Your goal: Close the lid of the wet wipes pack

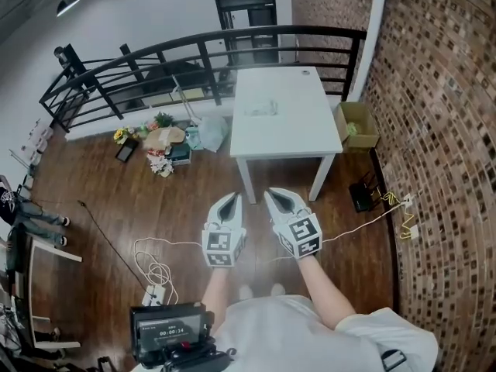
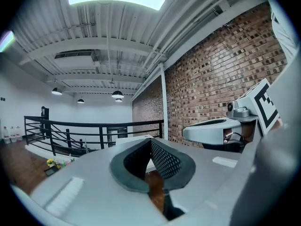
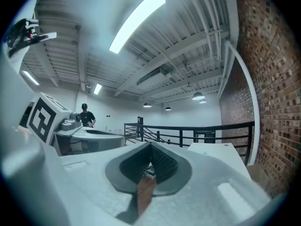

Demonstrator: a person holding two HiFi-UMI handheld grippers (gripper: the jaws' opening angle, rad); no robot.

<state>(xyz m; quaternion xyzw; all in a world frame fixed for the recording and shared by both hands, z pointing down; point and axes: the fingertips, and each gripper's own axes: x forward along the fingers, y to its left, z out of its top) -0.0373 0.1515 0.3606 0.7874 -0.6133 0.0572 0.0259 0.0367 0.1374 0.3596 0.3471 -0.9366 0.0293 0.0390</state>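
Grippers are both held in front of the person's body above a wooden floor (image 1: pixel 178 208), well apart from the white table (image 1: pixel 288 136). The wet wipes pack (image 1: pixel 261 108) lies on the far half of that table, towards its left side, untouched; it is too small in the head view to tell whether its lid is up or down. The left gripper (image 1: pixel 232 198) points towards the table, and its own view shows the jaws pressed together at the tips with nothing between them (image 2: pixel 150 141). The right gripper (image 1: pixel 273 196) sits just beside it, pointing the same way, its jaws likewise together at the tips and empty (image 3: pixel 150 146). Each gripper appears in the other's view: the right one at the right of the left gripper view (image 2: pixel 214 130), the left one at the left of the right gripper view (image 3: pixel 89 136). A black railing (image 1: pixel 194 49) runs behind the table and a brick wall (image 1: pixel 442 130) stands at the right. A cardboard box (image 1: pixel 356 124) rests on the floor just beside the table's right edge. Flowers and mixed items (image 1: pixel 159 144) lie on the floor to the table's left. A white cable (image 1: pixel 155 266) is looped on the floor near the person's feet. A second person (image 3: pixel 86 117) stands in the distance in the right gripper view.
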